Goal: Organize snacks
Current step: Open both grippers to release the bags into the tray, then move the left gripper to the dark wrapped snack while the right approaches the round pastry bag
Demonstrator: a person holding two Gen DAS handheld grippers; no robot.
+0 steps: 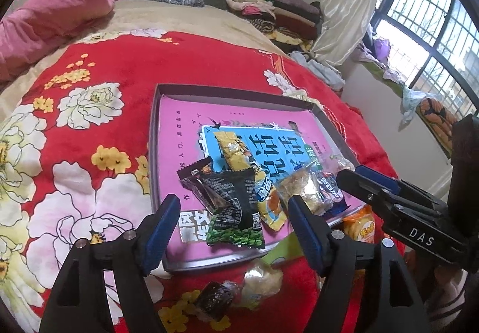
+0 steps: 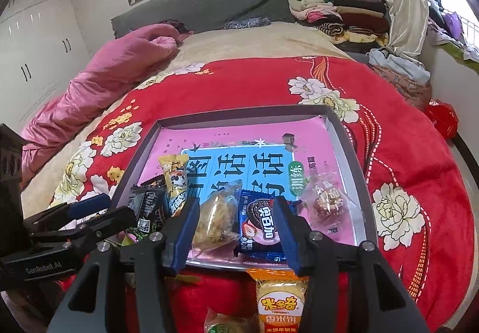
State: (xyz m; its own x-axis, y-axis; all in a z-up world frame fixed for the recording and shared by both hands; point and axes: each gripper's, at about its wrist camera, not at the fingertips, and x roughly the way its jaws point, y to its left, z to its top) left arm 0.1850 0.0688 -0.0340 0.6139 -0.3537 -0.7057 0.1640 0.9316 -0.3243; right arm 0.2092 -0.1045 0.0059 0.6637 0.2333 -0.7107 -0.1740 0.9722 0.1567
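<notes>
My left gripper [image 1: 233,225] and right gripper [image 2: 236,231] both gape empty over crinkly foil snack packets [image 2: 263,228] – glossy, pillow-shaped – in the shallow grey tray [image 2: 353,159].

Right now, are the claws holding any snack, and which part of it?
No. The left gripper and right gripper are both open above the tray, pinching nothing.

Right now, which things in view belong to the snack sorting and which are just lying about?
Job:
- shallow box
- blue cookie pack, in the box
- black packet, in the box
- yellow packet, in the box
- orange rice cracker pack, not yet in the box

Lying about:
- folded clothes
- pink quilt
- red floral blanket
</notes>
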